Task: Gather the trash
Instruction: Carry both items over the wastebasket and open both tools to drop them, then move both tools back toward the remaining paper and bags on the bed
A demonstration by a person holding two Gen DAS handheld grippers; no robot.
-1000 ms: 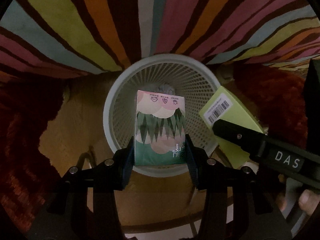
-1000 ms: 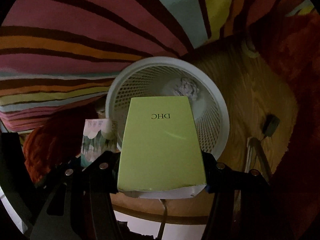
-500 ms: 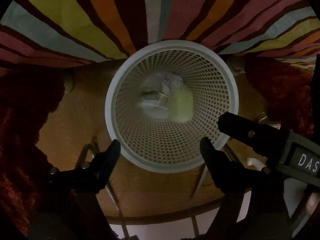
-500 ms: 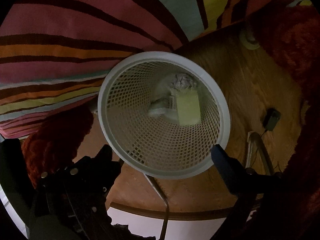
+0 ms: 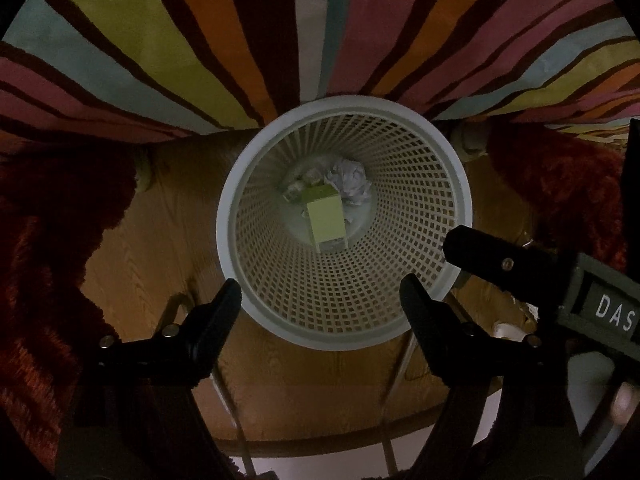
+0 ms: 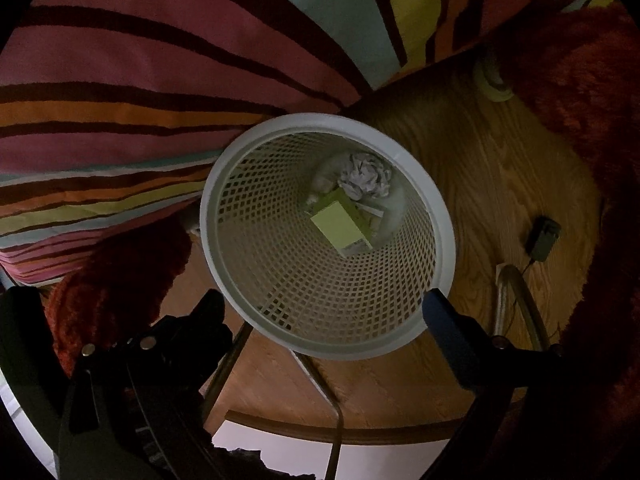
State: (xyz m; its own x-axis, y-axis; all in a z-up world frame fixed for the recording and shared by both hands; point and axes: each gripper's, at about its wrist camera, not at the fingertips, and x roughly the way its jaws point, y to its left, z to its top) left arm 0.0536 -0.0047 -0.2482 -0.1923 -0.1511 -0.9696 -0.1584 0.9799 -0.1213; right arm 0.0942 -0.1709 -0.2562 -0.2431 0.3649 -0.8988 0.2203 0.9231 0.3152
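Both hand-held grippers hung empty over a white mesh wastebasket [image 5: 344,222] at the centre of the frame, the left gripper [image 5: 320,300] and the right gripper [image 6: 322,312] each with jaws spread wide and nothing between them. A lime-green box [image 5: 326,220] lay at the bottom of the basket beside a crumpled paper ball [image 5: 349,182], with smaller scraps partly hidden beneath. A striped rug [image 5: 160,60] filled the upper frame above the wooden floor [image 5: 132,248]. The drop-off step appeared complete; the next move likely called for turning away to find any remaining trash.
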